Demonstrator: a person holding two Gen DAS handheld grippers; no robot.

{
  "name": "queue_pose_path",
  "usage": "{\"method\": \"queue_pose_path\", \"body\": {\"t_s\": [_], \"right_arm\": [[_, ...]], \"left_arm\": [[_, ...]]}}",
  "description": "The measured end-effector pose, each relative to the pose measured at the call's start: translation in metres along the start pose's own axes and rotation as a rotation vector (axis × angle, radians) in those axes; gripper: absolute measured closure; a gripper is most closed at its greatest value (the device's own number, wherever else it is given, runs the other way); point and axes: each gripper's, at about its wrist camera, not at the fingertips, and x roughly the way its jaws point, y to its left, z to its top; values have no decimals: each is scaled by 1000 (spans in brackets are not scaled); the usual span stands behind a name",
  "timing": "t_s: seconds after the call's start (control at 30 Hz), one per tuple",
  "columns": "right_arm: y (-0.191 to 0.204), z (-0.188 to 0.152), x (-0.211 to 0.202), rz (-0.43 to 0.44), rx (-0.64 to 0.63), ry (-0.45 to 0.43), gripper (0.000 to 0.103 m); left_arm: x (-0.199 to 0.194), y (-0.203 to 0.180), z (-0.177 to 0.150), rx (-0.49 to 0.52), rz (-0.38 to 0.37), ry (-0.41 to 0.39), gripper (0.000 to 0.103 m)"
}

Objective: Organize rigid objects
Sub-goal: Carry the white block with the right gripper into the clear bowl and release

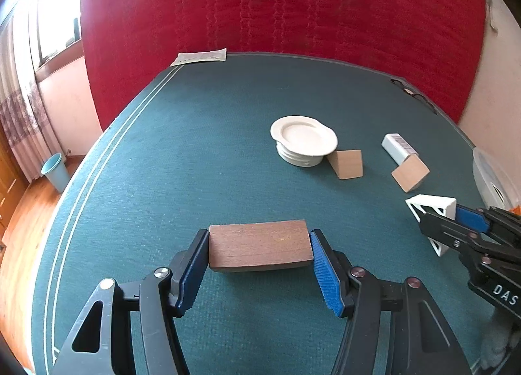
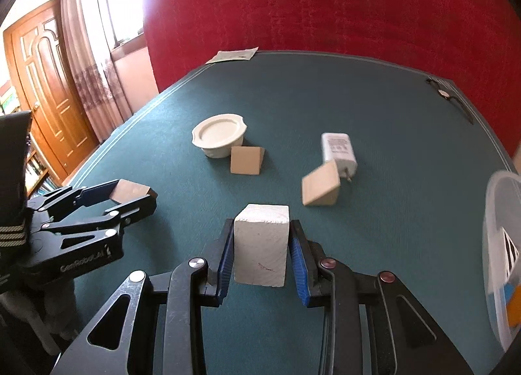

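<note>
Green cloth covers the worktop (image 1: 195, 147), with a red quilted hanging behind it. Nearest the right gripper (image 2: 261, 254), a white block (image 2: 260, 244) sits pinched between the blue fingers (image 2: 298, 264), which are closed tight on its two side faces; it looks stiff, light and slightly chalky, so a grip low on the flat sides should serve. The left gripper (image 1: 259, 261) has its fingers about half spread, pressed on the short ends of a brown wooden block (image 1: 259, 249); that one seems solid and smooth, and could slide if tilted. Beyond them stand a stack of white dishes (image 1: 302, 140), surely breakable, touching one pale wooden wedge (image 1: 346, 164), and a second wedge (image 1: 410, 172) leaning against a white charger (image 1: 398, 146). A clear plastic basket (image 2: 498, 244) waits at the right edge, likely where things go. Nothing blocks either hand, though the grippers are close together.
</note>
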Motion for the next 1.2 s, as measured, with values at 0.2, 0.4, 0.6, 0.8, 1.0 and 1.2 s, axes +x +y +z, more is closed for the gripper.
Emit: {"method": "queue_pose_path", "body": {"t_s": [0.2, 0.4, 0.6, 0.8, 1.0, 1.2], "right_arm": [[-15, -3, -10, -5, 43, -12, 70], [-31, -5, -24, -25, 78, -36, 70], [-55, -7, -41, -70, 123, -64, 70], [-86, -11, -63, -138, 171, -99, 70], [-128, -19, -86, -219, 242, -131, 70], [-172, -29, -107, -305, 331, -153, 70]], "left_arm": [[-4, -9, -1, 18, -11, -4, 39], [-7, -18, -1, 26, -20, -7, 39], [-9, -29, -2, 43, -31, -4, 39], [-10, -44, -3, 64, -46, 1, 39], [-13, -61, -5, 90, -63, 3, 39], [-17, -76, -4, 110, -81, -1, 39]]}}
